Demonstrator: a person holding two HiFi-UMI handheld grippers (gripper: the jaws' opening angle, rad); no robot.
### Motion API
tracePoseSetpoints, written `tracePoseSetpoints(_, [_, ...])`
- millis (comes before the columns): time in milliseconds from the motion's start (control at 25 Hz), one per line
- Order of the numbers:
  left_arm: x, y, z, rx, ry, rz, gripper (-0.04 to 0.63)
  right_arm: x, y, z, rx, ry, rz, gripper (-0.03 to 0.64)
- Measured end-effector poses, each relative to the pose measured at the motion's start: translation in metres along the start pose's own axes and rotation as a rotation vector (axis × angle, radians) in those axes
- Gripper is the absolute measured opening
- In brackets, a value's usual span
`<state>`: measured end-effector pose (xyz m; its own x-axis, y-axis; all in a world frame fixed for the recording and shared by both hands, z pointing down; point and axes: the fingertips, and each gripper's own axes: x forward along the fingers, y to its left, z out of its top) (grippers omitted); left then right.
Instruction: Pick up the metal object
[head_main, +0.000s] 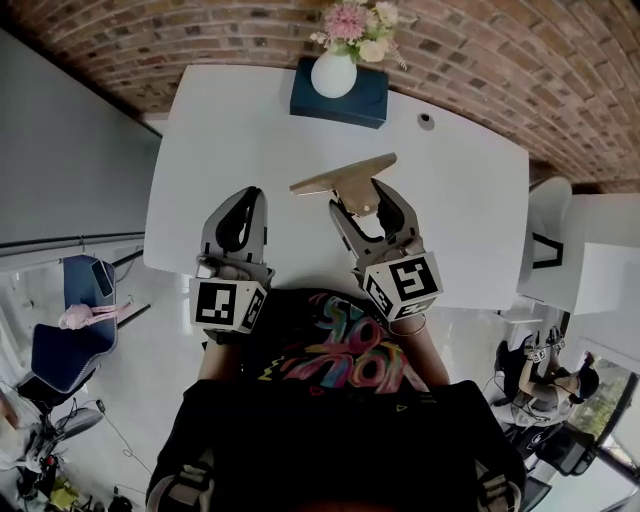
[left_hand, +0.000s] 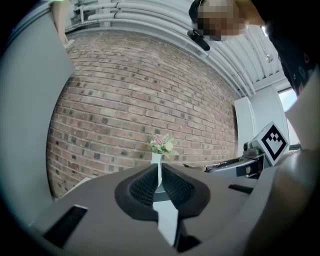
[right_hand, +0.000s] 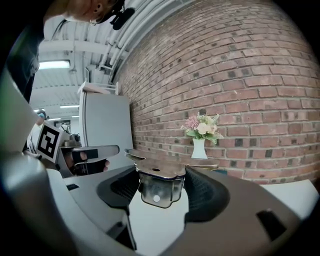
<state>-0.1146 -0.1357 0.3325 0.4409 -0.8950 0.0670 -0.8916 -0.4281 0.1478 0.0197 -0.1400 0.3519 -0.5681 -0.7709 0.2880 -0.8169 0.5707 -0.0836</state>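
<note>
The metal object is a flat brass-coloured plate with a folded shiny bracket beneath it. My right gripper is shut on that bracket and holds the piece above the white table. In the right gripper view the plate lies across the top of both pads. My left gripper hangs to the left of it, shut with nothing between its pads; the left gripper view shows its jaws almost meeting.
A white vase of flowers stands on a dark blue book at the table's far edge, against a brick wall. A small round port is set in the tabletop at right. White cabinets stand to the right.
</note>
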Motion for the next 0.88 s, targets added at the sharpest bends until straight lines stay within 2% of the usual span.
tracePoseSetpoints(240, [0.007, 0.001, 0.000, 0.003, 0.003, 0.008, 0.037, -0.002, -0.012, -0.004, -0.016, 0.004, -0.021, 0.302])
tracePoseSetpoints(880, [0.012, 0.003, -0.002, 0.009, 0.019, 0.006, 0.037, 0.007, -0.007, -0.005, -0.017, 0.011, 0.012, 0.302])
